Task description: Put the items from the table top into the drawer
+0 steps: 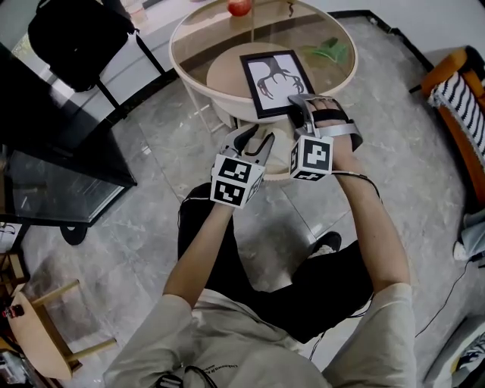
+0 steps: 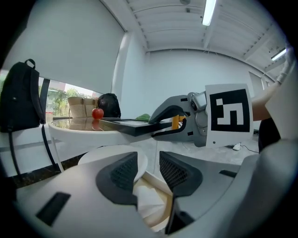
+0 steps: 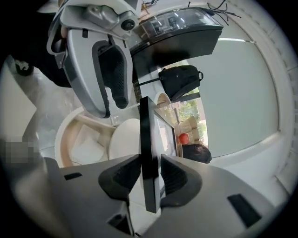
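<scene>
Right gripper (image 1: 301, 104): jaws clamped on the near right edge of the picture frame (image 1: 274, 79). The frame lies at the near edge of the round table (image 1: 180, 47), and its near end sticks out past the rim. It is not in the drawer (image 3: 59, 142), which stands open just below that edge with white paper (image 2: 148, 197) inside. Left gripper (image 1: 258, 142): jaws apart and gripping nothing, hovering over the open drawer just left of the right gripper. An apple (image 1: 239, 7) sits at the table's far edge and a green item (image 1: 327, 51) near its right edge.
</scene>
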Motion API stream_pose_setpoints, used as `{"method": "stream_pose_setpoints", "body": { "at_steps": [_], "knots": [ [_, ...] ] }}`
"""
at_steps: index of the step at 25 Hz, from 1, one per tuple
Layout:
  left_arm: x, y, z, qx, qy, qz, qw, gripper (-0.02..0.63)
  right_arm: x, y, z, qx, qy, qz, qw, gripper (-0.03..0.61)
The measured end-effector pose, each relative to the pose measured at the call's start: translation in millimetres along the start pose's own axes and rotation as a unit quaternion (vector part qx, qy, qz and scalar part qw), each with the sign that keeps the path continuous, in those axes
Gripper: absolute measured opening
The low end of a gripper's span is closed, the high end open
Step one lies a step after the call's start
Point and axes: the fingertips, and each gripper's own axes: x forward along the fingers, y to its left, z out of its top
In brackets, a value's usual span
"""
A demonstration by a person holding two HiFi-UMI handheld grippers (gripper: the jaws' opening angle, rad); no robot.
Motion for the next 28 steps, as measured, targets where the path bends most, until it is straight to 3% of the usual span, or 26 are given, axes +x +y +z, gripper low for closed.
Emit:
{"method": "stream_pose_setpoints", "body": {
  "at_steps": [3,9,14,16,19,21,24,28],
  "knots": [
    [-4.2,-3.5,-2.0,0.006,0.005,-0.009,0.9999,0.155,-7.5,-0.2,2.9,-0.013,0.010,-0.005,1.000,0.112],
    [-10.4,-11.8,-8.9,0.016,0.005,-0.021,0.9996,0.155,-44.0,-3.7,-8.4,-0.021,0.016,-0.055,0.998,0.081],
    [-1.0,-20.8,-8.5,0.012,0.004,-0.032,0.9994,0.155,-81.5,-17.6,-34.6,0.054,0.002,-0.081,0.995,0.077],
    [6.6,-28.8,-4.1,0.011,-0.001,-0.039,0.9992,0.155,-97.5,-26.1,-44.4,0.113,-0.013,-0.090,0.989,0.075],
    [18.2,-44.0,0.9,0.019,0.000,-0.051,0.9985,0.155,-118.1,-40.7,-58.8,0.241,-0.051,-0.098,0.964,0.074],
    [21.7,-54.5,2.1,0.029,0.007,-0.058,0.9979,0.155,-128.9,-44.5,-66.0,0.300,-0.074,-0.097,0.946,0.074],
    [24.3,-59.8,13.3,0.032,0.005,-0.054,0.9980,0.155,-144.2,-55.4,-69.8,0.315,-0.093,-0.097,0.939,0.072],
    [29.0,-67.6,30.3,0.048,0.004,-0.058,0.9972,0.155,-157.4,-77.7,-64.0,0.273,-0.114,-0.123,0.947,0.064]
  ]
}}
